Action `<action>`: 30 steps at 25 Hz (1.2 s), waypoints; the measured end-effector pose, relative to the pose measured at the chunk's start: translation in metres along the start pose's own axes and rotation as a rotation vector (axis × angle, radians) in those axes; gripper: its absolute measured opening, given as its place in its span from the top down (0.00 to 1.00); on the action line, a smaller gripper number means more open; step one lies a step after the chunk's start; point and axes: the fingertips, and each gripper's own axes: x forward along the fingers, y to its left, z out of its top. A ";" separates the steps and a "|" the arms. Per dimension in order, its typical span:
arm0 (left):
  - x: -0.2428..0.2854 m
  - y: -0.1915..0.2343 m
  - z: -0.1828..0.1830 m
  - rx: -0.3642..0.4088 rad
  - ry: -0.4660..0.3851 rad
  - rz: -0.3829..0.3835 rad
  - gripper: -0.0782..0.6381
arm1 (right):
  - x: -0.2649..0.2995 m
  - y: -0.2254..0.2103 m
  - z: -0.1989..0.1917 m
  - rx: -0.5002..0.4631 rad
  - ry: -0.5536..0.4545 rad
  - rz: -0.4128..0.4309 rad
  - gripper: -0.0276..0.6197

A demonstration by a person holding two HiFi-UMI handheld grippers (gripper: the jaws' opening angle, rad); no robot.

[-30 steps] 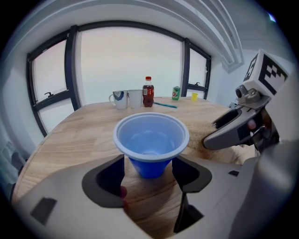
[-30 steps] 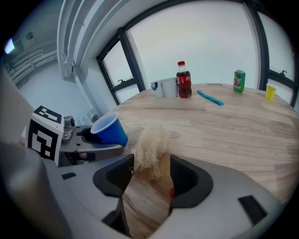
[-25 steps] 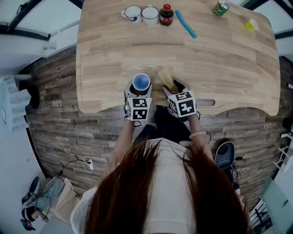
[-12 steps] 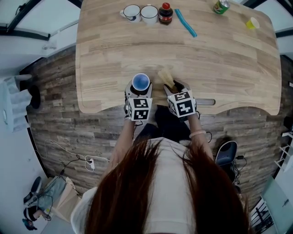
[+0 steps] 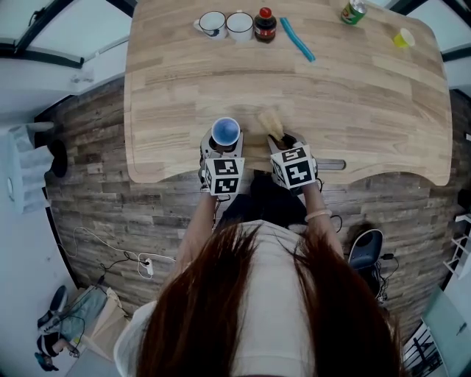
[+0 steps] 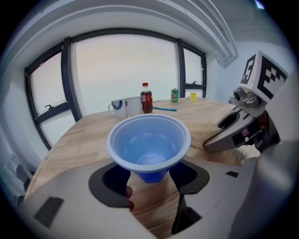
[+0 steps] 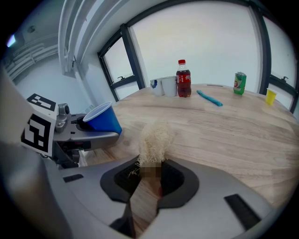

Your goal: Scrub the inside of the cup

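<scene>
A blue plastic cup stands upright on the wooden table near its front edge. My left gripper has its jaws on either side of the cup's lower part, and they are closing; a sliver of table shows beside the cup's base. To the right lies a pale fibrous scrubber. My right gripper is closing on the scrubber's near end, and its pads touch the fibres on both sides. The cup looks empty inside.
Along the table's far edge stand two white mugs, a dark soda bottle, a blue stick, a green can and a small yellow cup. Bare wood lies between them and the grippers.
Both grippers stay where they were beside the cup and the scrubber. The right gripper's fingers have drawn in closer around the scrubber's near end.
</scene>
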 end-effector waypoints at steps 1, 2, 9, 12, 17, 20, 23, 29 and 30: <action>-0.001 0.000 0.002 0.003 -0.004 0.001 0.52 | -0.001 0.000 0.001 0.004 -0.004 0.004 0.80; -0.002 0.000 0.003 0.006 -0.008 0.002 0.52 | -0.002 -0.001 0.002 0.008 -0.010 0.006 0.80; -0.017 0.001 0.011 0.028 -0.033 0.000 0.52 | -0.016 0.003 0.013 0.004 -0.062 -0.006 0.81; -0.024 0.000 0.014 0.042 -0.040 0.001 0.52 | -0.026 0.005 0.018 -0.007 -0.084 -0.016 0.81; -0.037 0.003 0.023 0.070 -0.052 -0.002 0.52 | -0.044 0.008 0.025 -0.006 -0.129 -0.055 0.82; -0.045 0.005 0.030 0.091 -0.067 -0.017 0.52 | -0.054 0.013 0.029 -0.008 -0.153 -0.078 0.82; -0.053 0.008 0.034 0.123 -0.077 -0.033 0.52 | -0.061 0.022 0.032 -0.005 -0.164 -0.091 0.82; -0.069 0.014 0.043 0.167 -0.096 -0.049 0.52 | -0.072 0.042 0.040 0.009 -0.182 -0.092 0.82; -0.071 0.015 0.044 0.177 -0.099 -0.049 0.52 | -0.073 0.044 0.041 0.006 -0.182 -0.093 0.82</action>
